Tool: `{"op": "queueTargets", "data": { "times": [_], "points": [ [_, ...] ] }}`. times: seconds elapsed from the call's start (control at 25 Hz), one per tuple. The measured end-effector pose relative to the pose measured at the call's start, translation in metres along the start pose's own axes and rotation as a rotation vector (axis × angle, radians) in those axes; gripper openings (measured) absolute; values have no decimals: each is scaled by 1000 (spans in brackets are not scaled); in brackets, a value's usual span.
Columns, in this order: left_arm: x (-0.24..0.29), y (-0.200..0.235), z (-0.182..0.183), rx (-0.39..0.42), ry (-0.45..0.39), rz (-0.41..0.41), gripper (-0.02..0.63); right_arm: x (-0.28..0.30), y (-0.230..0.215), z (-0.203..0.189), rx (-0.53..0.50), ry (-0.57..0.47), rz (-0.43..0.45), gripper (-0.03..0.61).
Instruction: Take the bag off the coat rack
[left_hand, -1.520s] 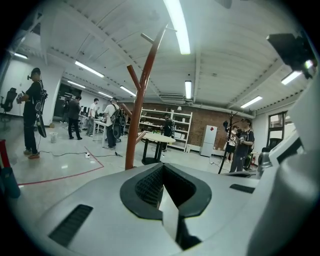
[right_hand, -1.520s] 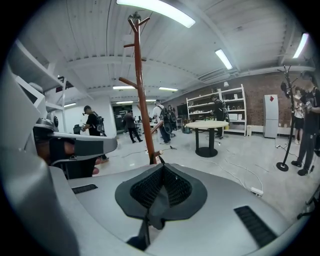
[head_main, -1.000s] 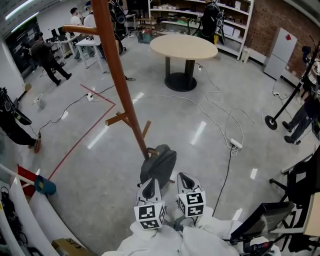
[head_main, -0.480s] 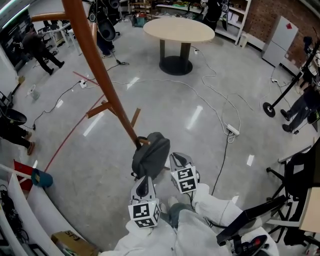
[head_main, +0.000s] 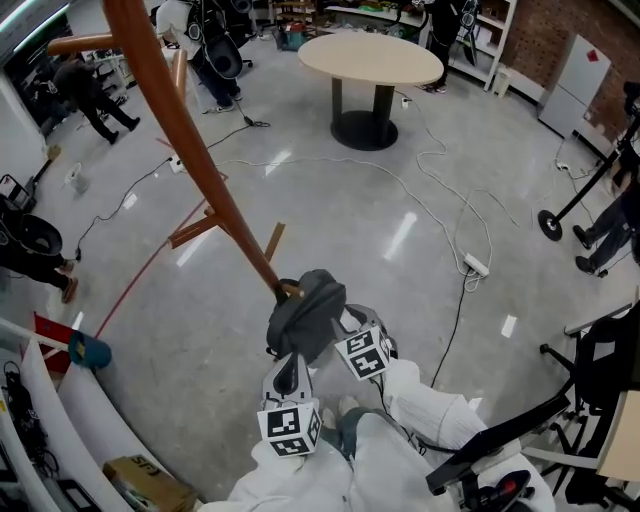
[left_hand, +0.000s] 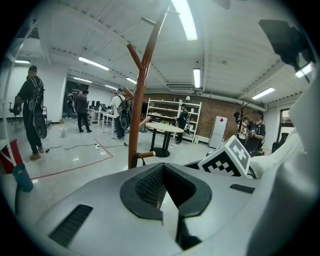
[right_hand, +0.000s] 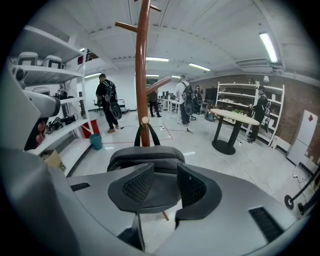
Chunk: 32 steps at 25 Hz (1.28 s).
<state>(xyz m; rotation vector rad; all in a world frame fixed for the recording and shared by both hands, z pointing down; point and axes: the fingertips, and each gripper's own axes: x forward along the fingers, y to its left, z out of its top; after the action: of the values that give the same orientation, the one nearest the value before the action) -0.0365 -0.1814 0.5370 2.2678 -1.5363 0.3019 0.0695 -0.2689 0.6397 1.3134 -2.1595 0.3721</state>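
Note:
A dark grey bag (head_main: 308, 310) hangs by its strap from a low peg (head_main: 290, 290) of the brown wooden coat rack (head_main: 190, 150). My right gripper (head_main: 343, 322) is right up against the bag's near side. In the right gripper view the bag (right_hand: 145, 157) fills the space just beyond the right gripper (right_hand: 165, 169), whose jaws are opening. The pads do not press on it. The strap loops over the peg (right_hand: 145, 120) on the rack (right_hand: 143, 75). My left gripper (head_main: 291, 375) hangs back below the bag. In its own view the left gripper (left_hand: 162, 167) is shut and empty, with the rack (left_hand: 137, 115) ahead.
A round beige table (head_main: 370, 58) stands beyond the rack. Cables and a power strip (head_main: 473, 265) lie on the glossy floor at the right. White shelving and a teal bin (head_main: 90, 352) border the left. People stand at the far left. A black stand (head_main: 548, 225) is at the right.
My right gripper has moved forward and up to the bag. The left gripper has dropped back. The bag still hangs on its peg.

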Motion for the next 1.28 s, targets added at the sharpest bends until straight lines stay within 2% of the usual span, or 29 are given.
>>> {"op": "queueTargets", "data": {
  "times": [0.32, 0.56, 0.76, 0.92, 1.08, 1.28],
  "points": [
    [11, 11, -8, -3, 29, 49, 2, 44, -6, -25, -72, 128, 102, 196],
    [18, 25, -15, -8, 57, 82, 2, 70, -10, -33, -142, 154, 160, 233],
    [24, 33, -23, -14, 86, 95, 2, 90, -7, -34, -226, 161, 216, 294],
    [32, 38, -23, -14, 94, 103, 2, 102, -4, -28, -348, 158, 262, 328],
    [35, 44, -25, -18, 98, 122, 2, 109, 8, -18, -555, 138, 337, 364],
    [29, 51, -29, -44, 110, 162, 2, 120, 14, -9, -727, 167, 444, 370]
  ]
}}
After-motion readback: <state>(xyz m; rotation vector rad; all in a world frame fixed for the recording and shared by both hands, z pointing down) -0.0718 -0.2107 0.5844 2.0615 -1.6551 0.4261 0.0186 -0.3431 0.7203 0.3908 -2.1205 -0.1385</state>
